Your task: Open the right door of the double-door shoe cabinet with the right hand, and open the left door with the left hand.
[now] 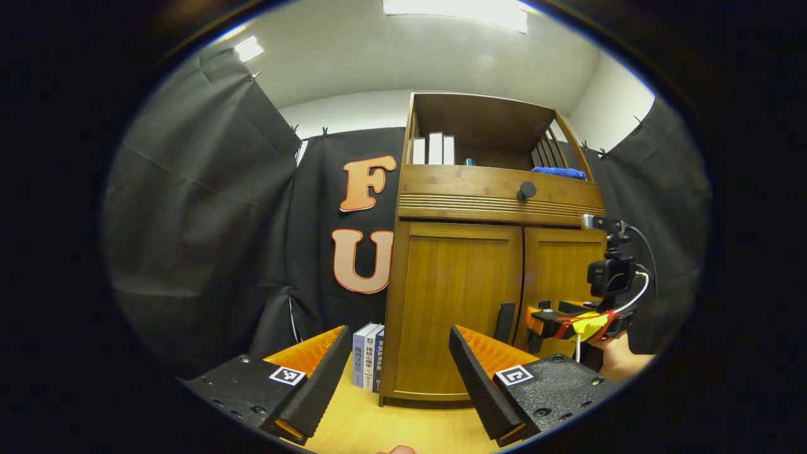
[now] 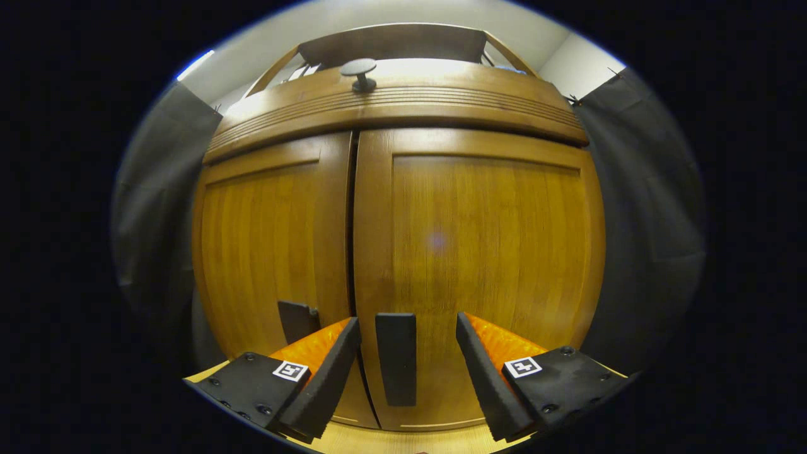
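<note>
Shoe cabinet (image 1: 492, 252) stands on the wooden worktop (image 1: 391, 425) against the black cloth wall; both doors closed. Left door (image 1: 457, 309) and right door (image 1: 561, 284) meet at a narrow centre seam, each with a dark vertical handle low beside that seam. Above the doors a drawer front with a round black knob (image 1: 526, 190); above that an open shelf with white books (image 1: 434, 149) and a blue cloth (image 1: 558, 172). A few books (image 1: 369, 356) stand upright on the worktop, just beside the cabinet's left side. Left gripper (image 1: 398, 372) held back from the cabinet, fingers apart, nothing between them, aimed toward the left door's lower half. Right gripper (image 2: 408, 372) close to the right door (image 2: 479, 271), fingers apart, the right door's handle (image 2: 396, 358) standing between them; contact not discernible. Left door's handle (image 2: 297, 320) sits just left of the seam. In the left gripper view the right gripper (image 1: 536, 321) sits low at the right door, a hand (image 1: 621, 356) holding it
</note>
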Action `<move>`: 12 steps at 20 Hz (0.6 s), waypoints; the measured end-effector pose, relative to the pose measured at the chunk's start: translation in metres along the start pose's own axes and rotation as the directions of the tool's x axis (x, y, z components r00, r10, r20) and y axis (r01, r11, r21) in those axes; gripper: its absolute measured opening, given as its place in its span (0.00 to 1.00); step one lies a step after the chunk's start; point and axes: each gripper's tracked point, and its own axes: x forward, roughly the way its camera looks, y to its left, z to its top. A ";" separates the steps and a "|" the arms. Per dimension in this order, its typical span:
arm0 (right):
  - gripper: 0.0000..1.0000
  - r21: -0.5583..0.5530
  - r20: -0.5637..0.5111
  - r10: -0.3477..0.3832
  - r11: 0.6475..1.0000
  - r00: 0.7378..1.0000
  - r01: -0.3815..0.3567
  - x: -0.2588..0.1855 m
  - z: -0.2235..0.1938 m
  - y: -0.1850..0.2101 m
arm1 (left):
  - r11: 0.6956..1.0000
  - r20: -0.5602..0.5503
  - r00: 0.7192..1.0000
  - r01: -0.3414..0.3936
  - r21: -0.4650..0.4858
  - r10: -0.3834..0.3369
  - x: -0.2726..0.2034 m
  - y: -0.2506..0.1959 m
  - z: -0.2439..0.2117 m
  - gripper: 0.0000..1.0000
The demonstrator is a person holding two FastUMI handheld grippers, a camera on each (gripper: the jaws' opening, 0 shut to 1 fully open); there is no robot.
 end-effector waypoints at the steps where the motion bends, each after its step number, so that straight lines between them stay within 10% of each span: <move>1: 0.94 0.013 -0.013 -0.005 1.000 1.000 0.005 0.004 -0.004 -0.001 | 1.000 -0.003 1.000 -0.002 0.002 0.002 0.001 0.001 -0.001 0.92; 8: 1.00 0.013 -0.010 0.013 1.000 1.000 -0.013 0.012 -0.003 0.002 | 1.000 0.001 1.000 -0.005 0.007 0.005 0.004 0.000 0.000 0.98; 12: 0.86 -0.007 -0.013 0.032 0.999 0.999 -0.032 0.013 0.003 0.008 | 1.000 -0.001 1.000 -0.002 -0.002 0.002 0.005 -0.003 -0.001 0.95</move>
